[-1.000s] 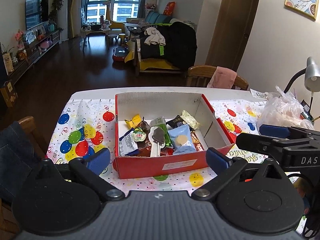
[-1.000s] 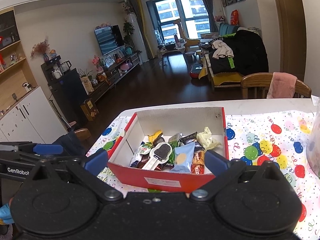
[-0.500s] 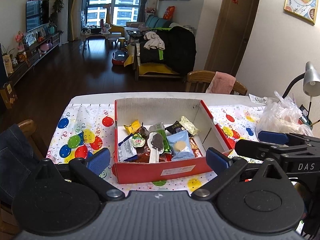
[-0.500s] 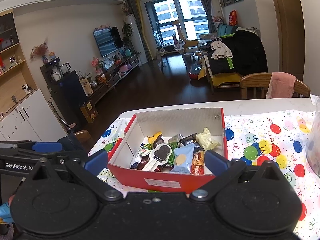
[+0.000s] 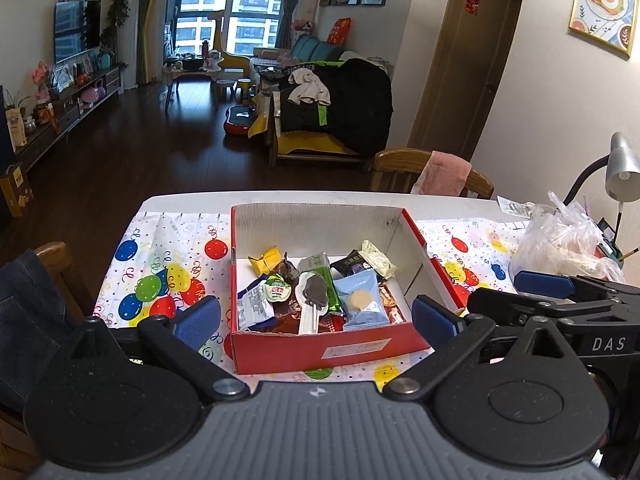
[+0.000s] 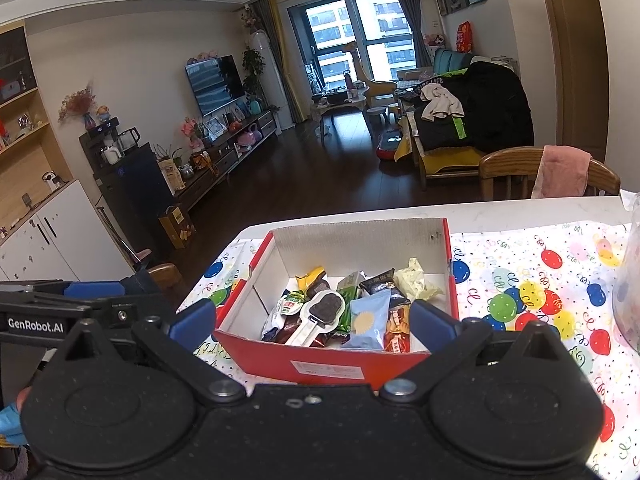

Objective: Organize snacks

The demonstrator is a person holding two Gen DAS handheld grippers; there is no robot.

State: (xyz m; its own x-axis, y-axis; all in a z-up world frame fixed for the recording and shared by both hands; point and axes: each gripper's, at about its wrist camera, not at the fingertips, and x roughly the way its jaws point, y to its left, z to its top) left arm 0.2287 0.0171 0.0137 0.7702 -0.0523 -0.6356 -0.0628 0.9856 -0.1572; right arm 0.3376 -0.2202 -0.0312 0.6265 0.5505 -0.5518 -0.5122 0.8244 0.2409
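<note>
Ok, my left gripper (image 5: 316, 316) open, right gripper (image 6: 312, 318) open too, both empty, red snack box (image 5: 360, 350) near, centre of balloon tablecloth (image 5: 160, 280).

White table (image 5: 192, 200) carries balloon-print cloth (image 5: 160, 256), red box (image 5: 360, 350), plastic bag (image 5: 560, 240).

Snacks (image 5: 320, 292) heaped in box (image 5: 320, 350) on tablecloth (image 5: 160, 256); bag (image 5: 560, 240) right, perhaps touching nothing.

Your room's dim-ish, daylight only from far window (image 5: 230, 12), slightly blown out. Soft shadows inside box (image 5: 320, 344). Heavy fisheye bend, dark corners. Everything decently sharp, no motion blur.
</note>
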